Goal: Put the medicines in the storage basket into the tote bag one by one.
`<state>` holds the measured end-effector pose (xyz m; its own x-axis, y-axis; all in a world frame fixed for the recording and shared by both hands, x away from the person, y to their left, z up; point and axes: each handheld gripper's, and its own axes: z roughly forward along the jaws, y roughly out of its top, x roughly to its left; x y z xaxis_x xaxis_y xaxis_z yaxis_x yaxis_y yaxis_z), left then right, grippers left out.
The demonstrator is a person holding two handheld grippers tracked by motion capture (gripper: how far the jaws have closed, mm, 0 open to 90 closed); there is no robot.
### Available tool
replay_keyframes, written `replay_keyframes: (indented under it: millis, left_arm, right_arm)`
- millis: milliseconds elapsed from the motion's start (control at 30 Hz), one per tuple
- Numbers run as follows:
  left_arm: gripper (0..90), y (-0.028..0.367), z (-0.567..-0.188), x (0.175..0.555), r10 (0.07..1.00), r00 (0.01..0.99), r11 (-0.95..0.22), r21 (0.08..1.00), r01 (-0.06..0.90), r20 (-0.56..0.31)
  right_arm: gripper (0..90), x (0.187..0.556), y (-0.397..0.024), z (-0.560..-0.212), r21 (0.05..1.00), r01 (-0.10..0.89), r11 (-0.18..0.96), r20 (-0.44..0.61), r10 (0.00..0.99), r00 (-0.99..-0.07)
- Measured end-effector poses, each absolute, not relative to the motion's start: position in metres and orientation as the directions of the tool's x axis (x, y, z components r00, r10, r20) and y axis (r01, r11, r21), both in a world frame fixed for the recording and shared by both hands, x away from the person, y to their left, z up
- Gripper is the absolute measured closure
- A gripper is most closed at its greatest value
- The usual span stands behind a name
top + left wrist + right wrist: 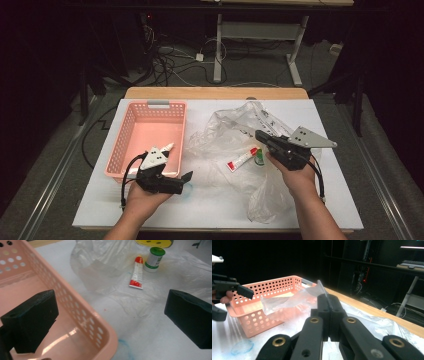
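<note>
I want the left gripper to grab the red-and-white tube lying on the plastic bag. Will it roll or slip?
The tube lies flat with a crimped end, so it probably won't roll. It looks small and light, likely soft when squeezed. The plastic bag beneath may slide.

Red-white tube [242,159] beside green-capped bottle [259,157]; pink basket [131,136] left on white table [210,200]

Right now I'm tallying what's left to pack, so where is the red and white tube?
In the high view the tube lies on the clear bag, right of the pink basket, with the green-capped bottle beside it on its right.
</note>
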<state>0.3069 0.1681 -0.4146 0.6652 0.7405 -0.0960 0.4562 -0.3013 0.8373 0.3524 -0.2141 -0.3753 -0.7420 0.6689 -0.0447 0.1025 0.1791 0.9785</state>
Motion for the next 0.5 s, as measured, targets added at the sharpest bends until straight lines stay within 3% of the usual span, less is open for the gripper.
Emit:
replay_keyframes:
  millis: [500]
  left_arm:
    - [0.0,0.215,-0.418,0.321,0.826,0.557,-0.256,0.822,0.508,-0.087]
  right_arm:
    - [90.0,0.351,-0.214,-0.375,0.978,0.1,0.183,-0.049,0.667,-0.744]
